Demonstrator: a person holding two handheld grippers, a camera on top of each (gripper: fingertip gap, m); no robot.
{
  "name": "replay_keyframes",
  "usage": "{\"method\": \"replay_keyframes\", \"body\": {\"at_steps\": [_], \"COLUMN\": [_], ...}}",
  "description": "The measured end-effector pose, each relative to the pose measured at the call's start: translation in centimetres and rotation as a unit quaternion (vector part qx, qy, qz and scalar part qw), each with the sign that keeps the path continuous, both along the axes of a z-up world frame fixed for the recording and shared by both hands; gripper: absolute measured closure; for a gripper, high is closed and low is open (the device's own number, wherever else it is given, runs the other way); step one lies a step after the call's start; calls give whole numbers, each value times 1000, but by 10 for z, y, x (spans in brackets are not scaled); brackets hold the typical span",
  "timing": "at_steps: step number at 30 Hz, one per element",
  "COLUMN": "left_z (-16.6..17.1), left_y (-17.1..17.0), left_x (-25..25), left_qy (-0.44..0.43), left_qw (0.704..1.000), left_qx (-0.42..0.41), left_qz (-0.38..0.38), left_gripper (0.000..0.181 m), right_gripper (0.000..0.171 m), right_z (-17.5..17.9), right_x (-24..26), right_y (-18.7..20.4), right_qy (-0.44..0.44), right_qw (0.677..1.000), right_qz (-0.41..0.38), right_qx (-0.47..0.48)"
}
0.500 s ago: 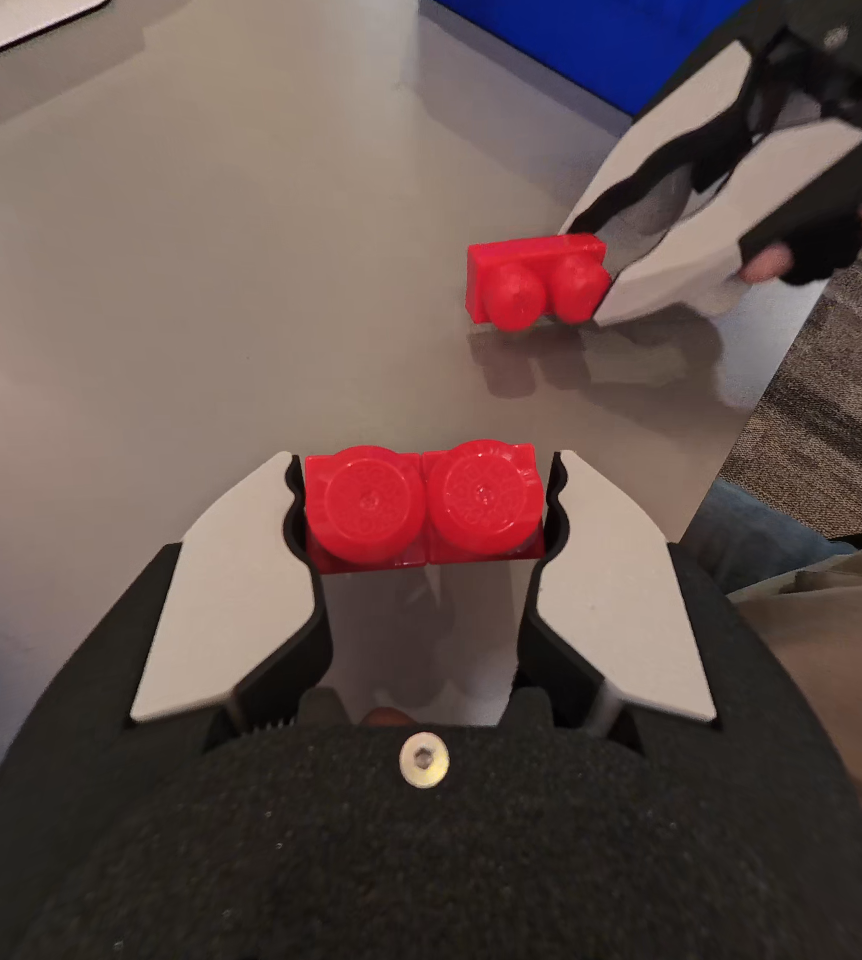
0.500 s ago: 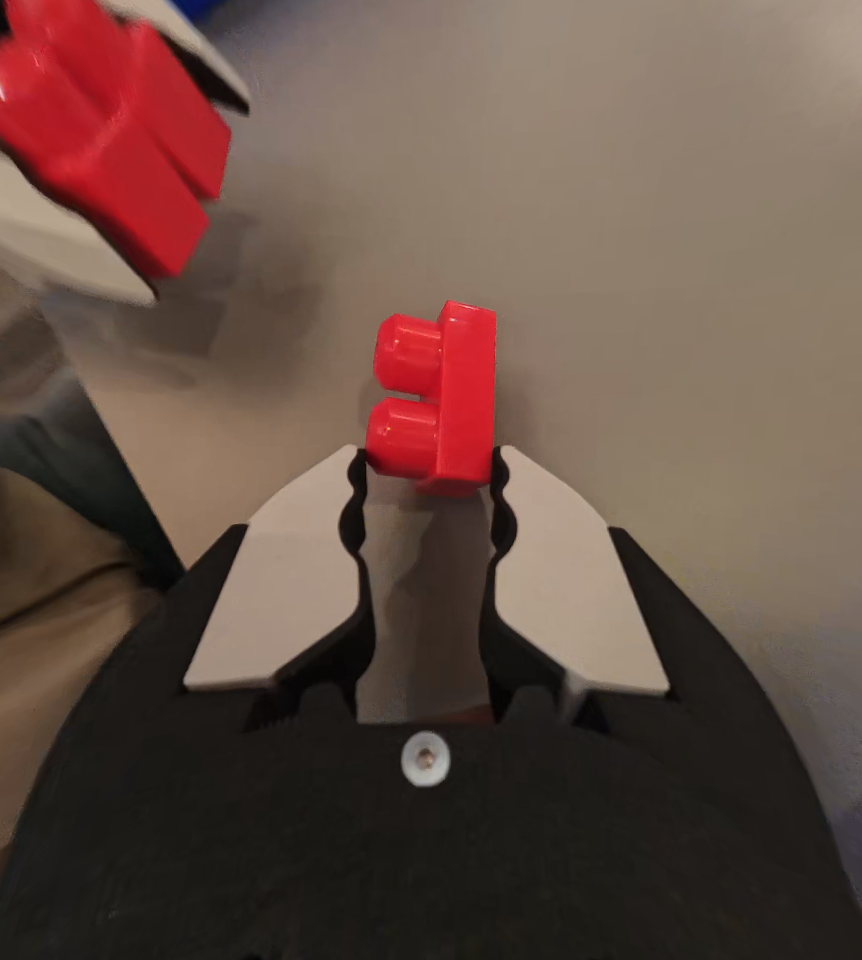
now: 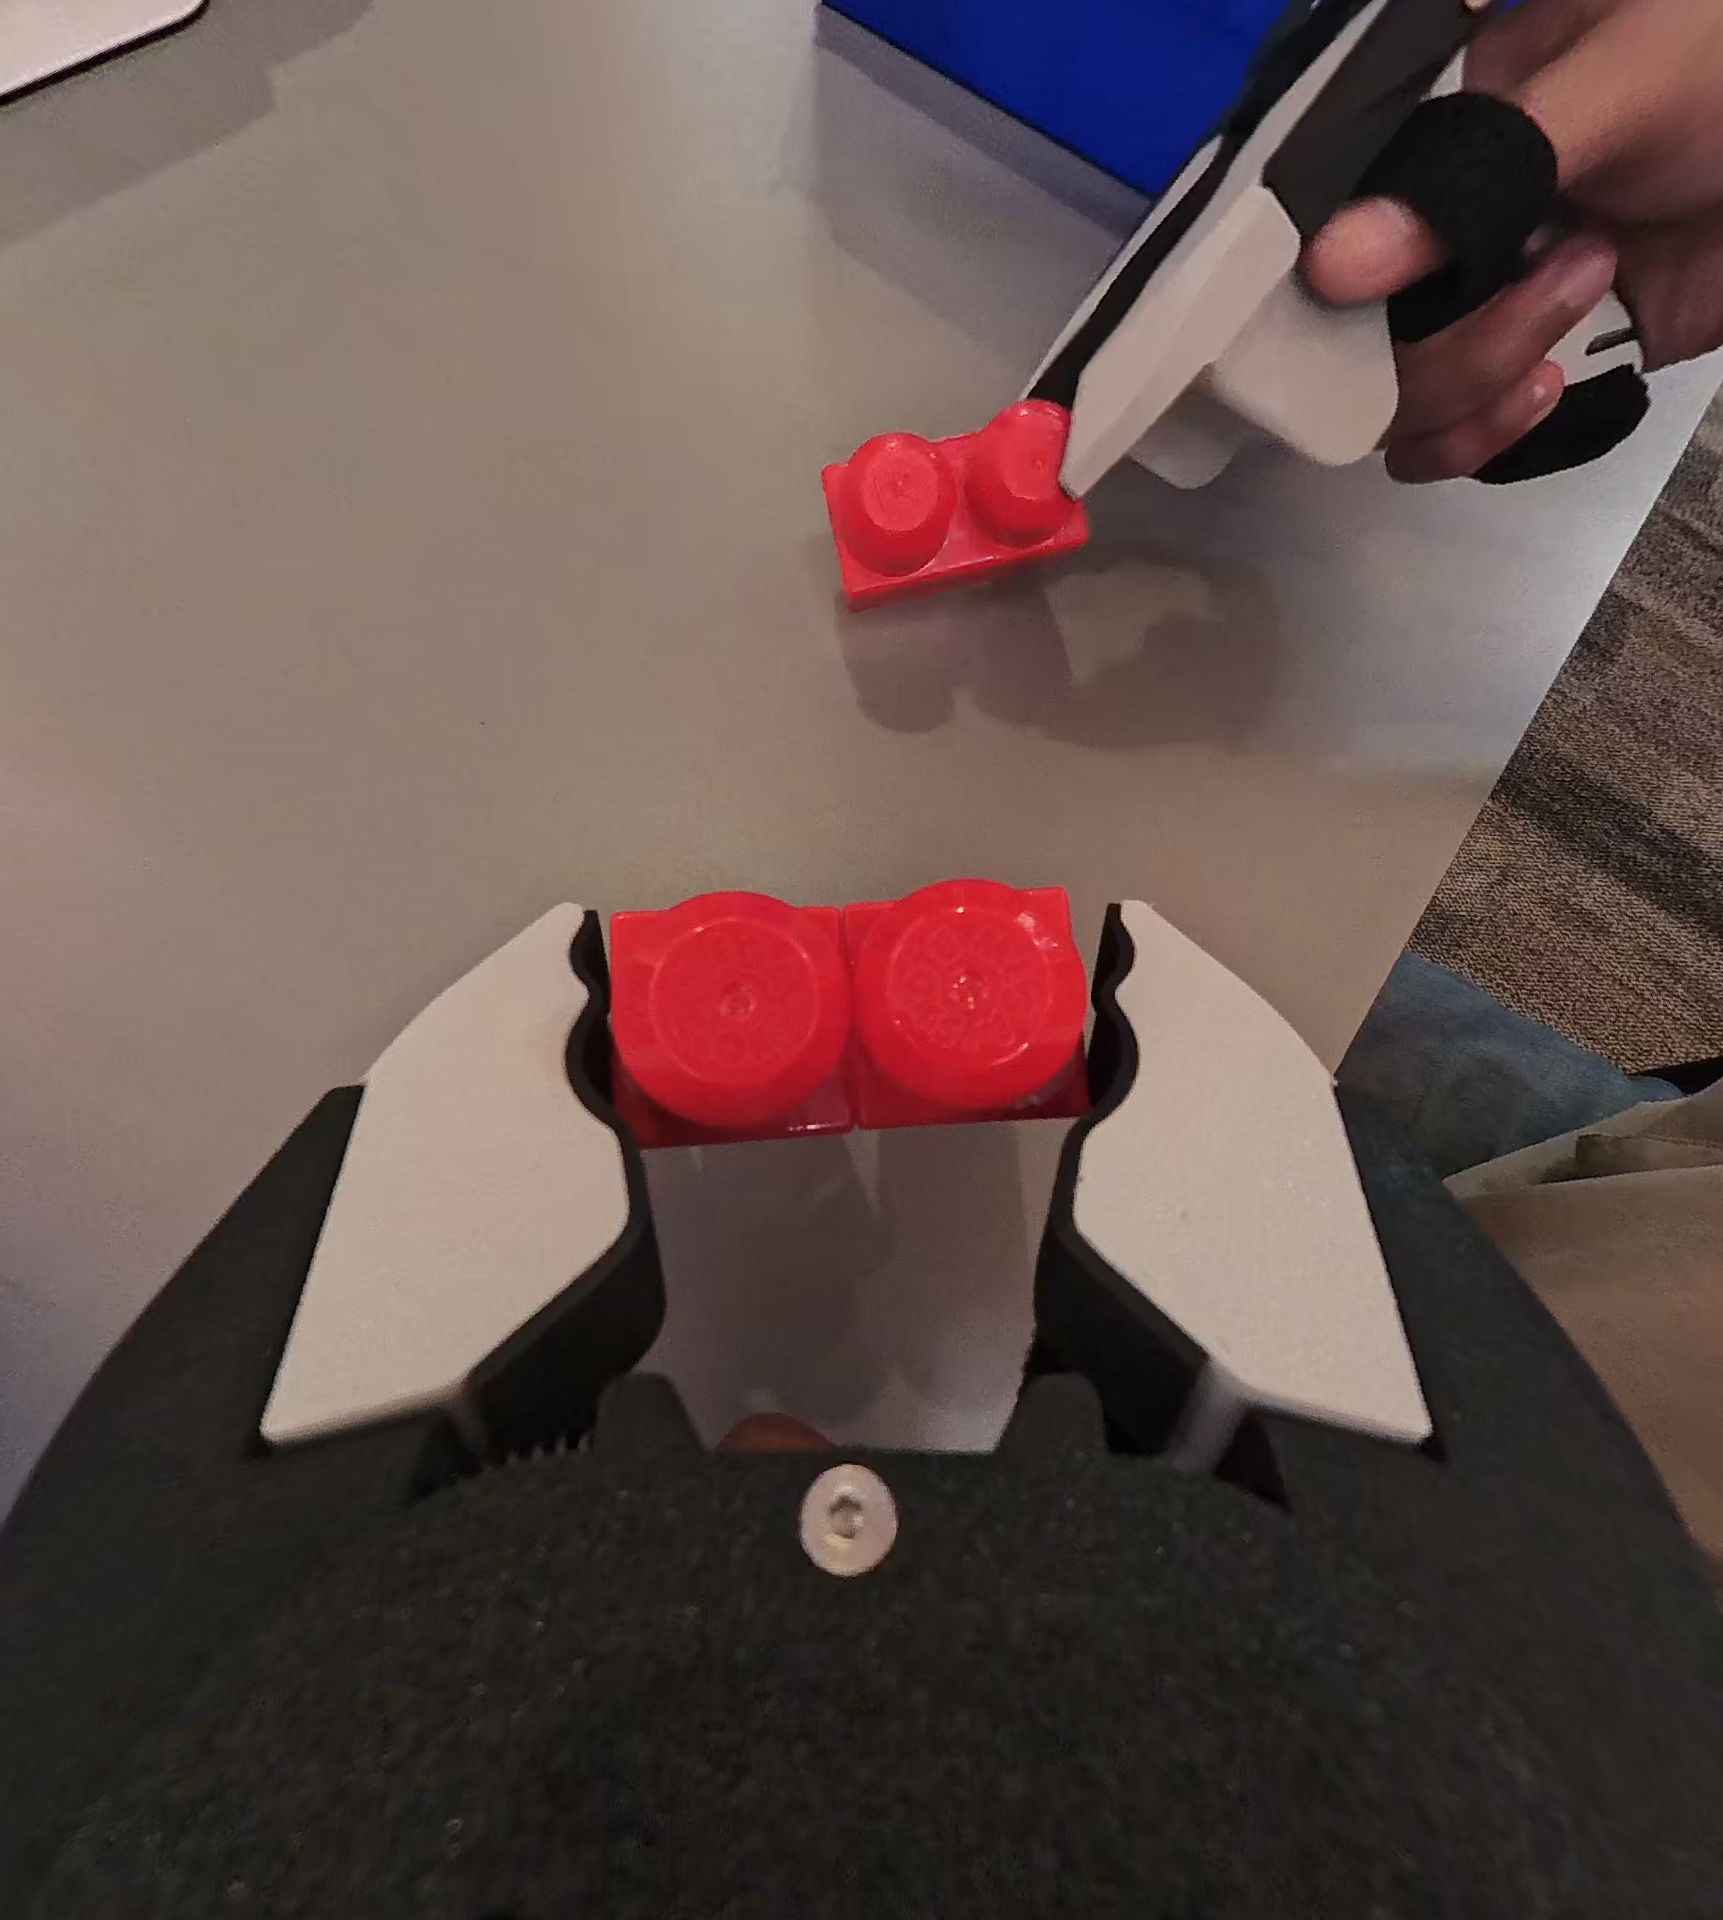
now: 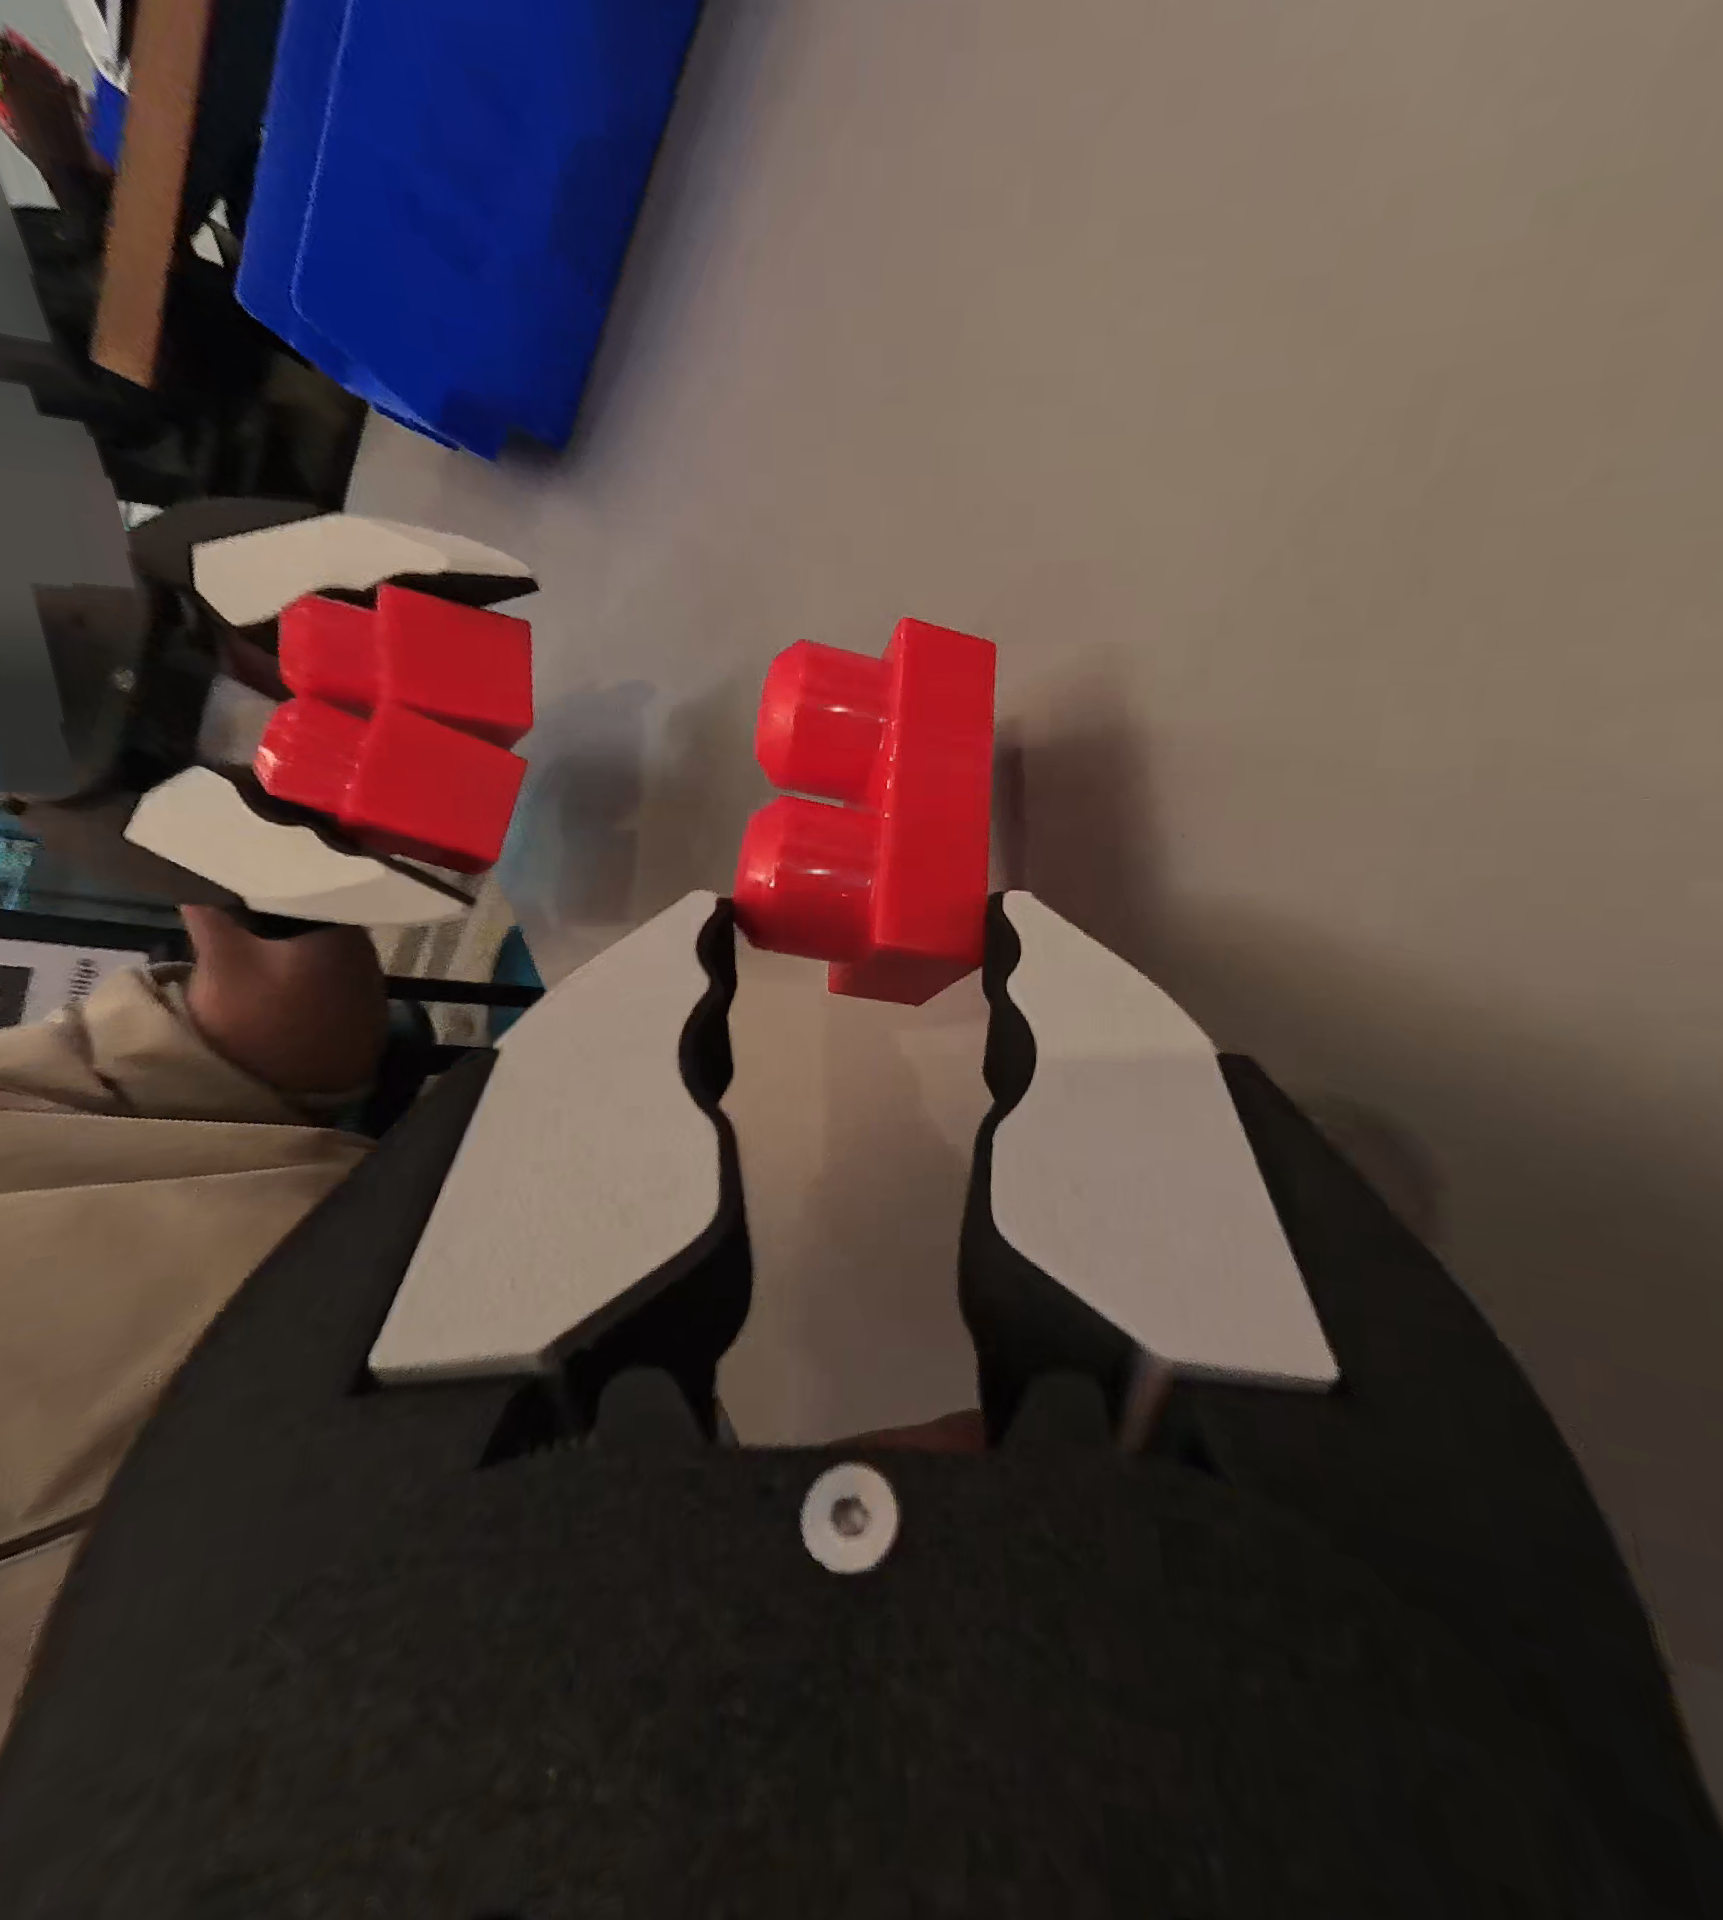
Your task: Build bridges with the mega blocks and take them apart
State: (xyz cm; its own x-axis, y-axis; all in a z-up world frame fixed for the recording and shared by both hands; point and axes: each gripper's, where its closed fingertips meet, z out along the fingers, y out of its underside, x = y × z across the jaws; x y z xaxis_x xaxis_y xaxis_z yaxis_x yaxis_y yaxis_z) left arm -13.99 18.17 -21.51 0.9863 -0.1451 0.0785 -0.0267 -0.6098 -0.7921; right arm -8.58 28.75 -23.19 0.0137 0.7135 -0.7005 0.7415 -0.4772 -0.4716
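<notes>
Thin block (image 3: 950,520) on table (image 3: 369,520), beyond held block (image 3: 841,1013).

In the left wrist view the grey table (image 3: 337,540) lies bare across the left and middle of the frame, open for passage. At the upper right the right gripper (image 3: 1096,457) and the flat red block (image 3: 950,514) it touches bar the way, with a blue bin (image 3: 1023,73) behind at the top edge. The tall red block (image 3: 841,1003) fills the gap between the left gripper's (image 3: 844,997) fingers. In the right wrist view bare table shows between the two blocks.
</notes>
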Motion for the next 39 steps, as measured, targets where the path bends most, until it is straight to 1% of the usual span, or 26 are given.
{"method": "replay_keyframes", "body": {"at_steps": [5,11,12,15,18,20,21,23,25,26,28,30,33,34,35,37,39], "left_z": [-2,-2,-2,-2,-3,-3,-4,-3,-2,-1,-1,-1,0,0,0,1,4], "left_y": [0,0,0,0,1,1,1,1,1,0,0,0,0,0,0,0,-1], "left_x": [1,-1,-2,-3,-2,-2,-2,-2,-3,-4,-5,-5,-4,-3,-2,-1,0], "left_qy": [-1,-1,0,0,-2,-1,0,1,1,1,3,5,2,3,4,6,8], "left_qw": [1000,1000,1000,1000,1000,1000,1000,1000,1000,1000,1000,1000,1000,1000,1000,1000,1000], "left_qx": [-2,-2,-2,-2,-2,-3,-4,-3,-1,-1,0,0,1,1,1,2,5], "left_qz": [-2,-1,1,1,1,0,0,0,3,4,5,5,3,3,2,1,0], "left_gripper": [92,92,92,92,92,92,92,92,93,93,93,92,92,93,92,93,93], "right_gripper": [125,125,122,110,103,100,102,100,94,94,93,96,105,104,102,95,95], "right_z": [-8,-13,-14,-18,-19,-17,-12,-1,8,13,15,14,14,12,7,-2,-6], "right_x": [-3,-5,-5,-3,-1,0,0,2,6,8,13,16,14,11,9,5,3], "right_y": [5,13,14,19,27,31,31,25,18,12,1,-11,-9,-7,-8,-11,-6], "right_qy": [-24,-27,-27,-31,-35,-30,-19,6,25,38,54,66,59,53,50,43,33], "right_qw": [1000,1000,999,996,989,982,977,955,917,896,848,805,716,706,714,742,741], "right_qz": [-7,-3,0,7,12,16,20,41,59,65,76,78,79,80,84,91,98], "right_qx": [-9,13,22,79,141,185,211,294,394,438,521,584,691,702,693,663,664]}}
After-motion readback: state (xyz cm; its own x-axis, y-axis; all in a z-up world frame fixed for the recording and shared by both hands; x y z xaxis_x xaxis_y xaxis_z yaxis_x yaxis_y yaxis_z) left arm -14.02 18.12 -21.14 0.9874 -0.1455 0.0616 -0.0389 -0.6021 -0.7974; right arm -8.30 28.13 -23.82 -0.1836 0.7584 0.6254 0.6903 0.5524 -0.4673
